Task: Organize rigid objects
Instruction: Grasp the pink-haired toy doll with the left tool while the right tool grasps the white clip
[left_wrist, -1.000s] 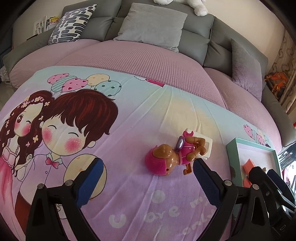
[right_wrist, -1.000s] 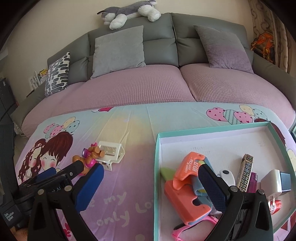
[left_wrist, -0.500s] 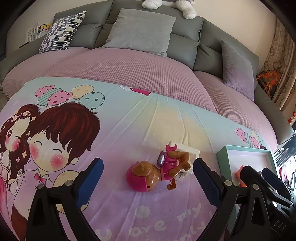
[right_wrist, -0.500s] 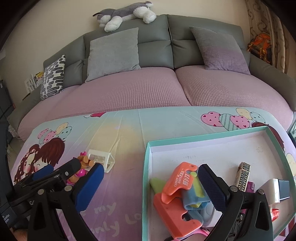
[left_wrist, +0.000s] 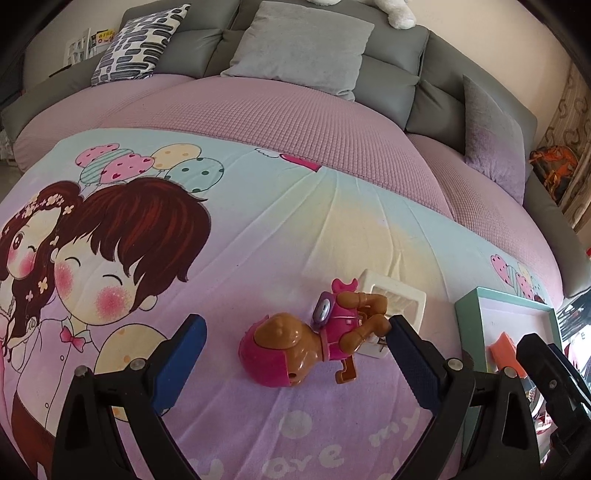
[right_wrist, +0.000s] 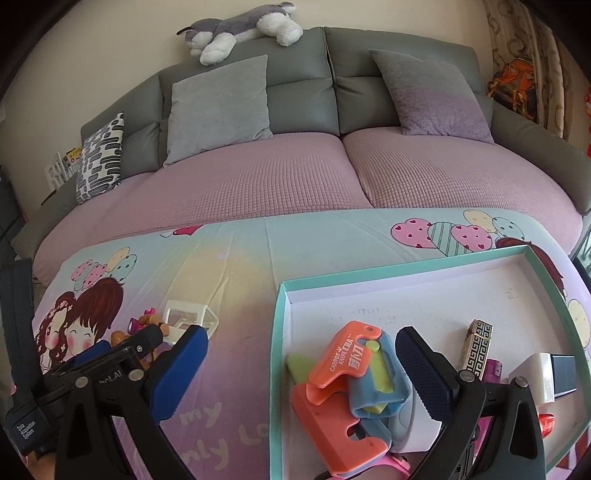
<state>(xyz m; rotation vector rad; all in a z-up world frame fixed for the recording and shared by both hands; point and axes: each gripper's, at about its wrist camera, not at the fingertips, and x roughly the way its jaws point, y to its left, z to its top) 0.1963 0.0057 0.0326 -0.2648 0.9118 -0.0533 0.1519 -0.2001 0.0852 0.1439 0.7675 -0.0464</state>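
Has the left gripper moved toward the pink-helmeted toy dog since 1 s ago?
Yes. The left gripper advanced: the pink-helmeted brown toy dog, lying on the cartoon bedsheet, now sits between its open fingers.

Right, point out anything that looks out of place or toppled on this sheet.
The toy dog figure lies tipped on its side on the cartoon sheet, outside the teal tray that holds the other small items. The white plastic frame sits loose right behind it, touching it. Both grippers are open and hold nothing.

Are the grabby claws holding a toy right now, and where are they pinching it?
Nothing is held. The left gripper has open jaws around the puppy toy without pinching it. The right gripper is open and empty above the tray.
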